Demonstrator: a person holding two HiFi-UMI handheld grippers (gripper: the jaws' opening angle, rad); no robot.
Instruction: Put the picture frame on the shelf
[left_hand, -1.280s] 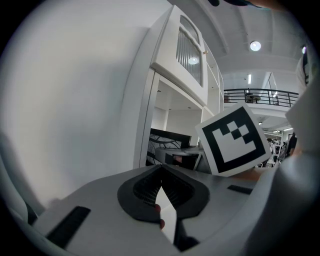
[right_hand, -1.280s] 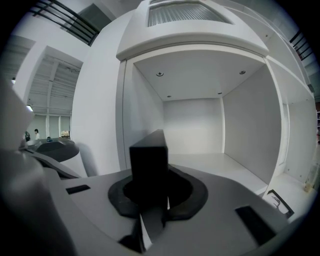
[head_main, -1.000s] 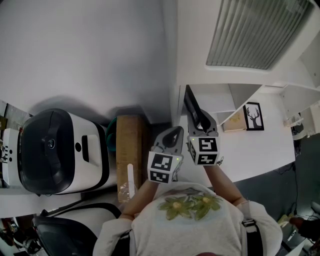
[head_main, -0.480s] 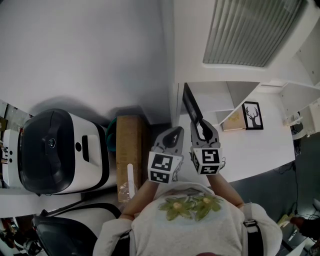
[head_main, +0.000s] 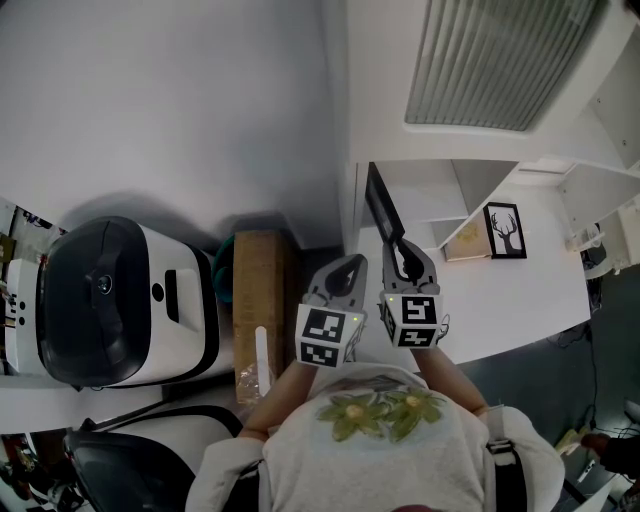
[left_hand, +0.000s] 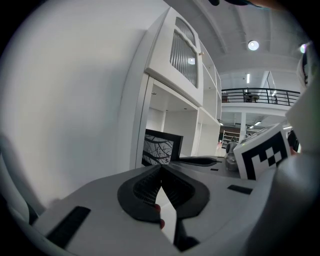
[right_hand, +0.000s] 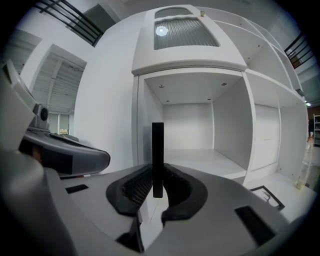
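Note:
My right gripper (head_main: 402, 252) is shut on a black picture frame (head_main: 384, 212), held upright by its lower edge. In the right gripper view the frame (right_hand: 157, 150) shows edge-on as a thin black bar between the pads, in front of the open white shelf compartment (right_hand: 200, 155). The left gripper view shows its picture face (left_hand: 159, 148) with a branch pattern. The frame's far end reaches the mouth of the shelf (head_main: 428, 190). My left gripper (head_main: 354, 263) hangs just left of the right one, shut with nothing in it (left_hand: 161, 169).
A second black frame with a deer picture (head_main: 506, 231) lies on the white surface (head_main: 530, 290) to the right, also seen low in the right gripper view (right_hand: 266, 195). A ribbed-glass cabinet door (head_main: 500, 60) sits above the shelf. A black-and-white appliance (head_main: 110, 300) and a wooden box (head_main: 258, 295) stand at left.
My right gripper has drawn back slightly toward the person with the frame still in it. The left gripper has not moved.

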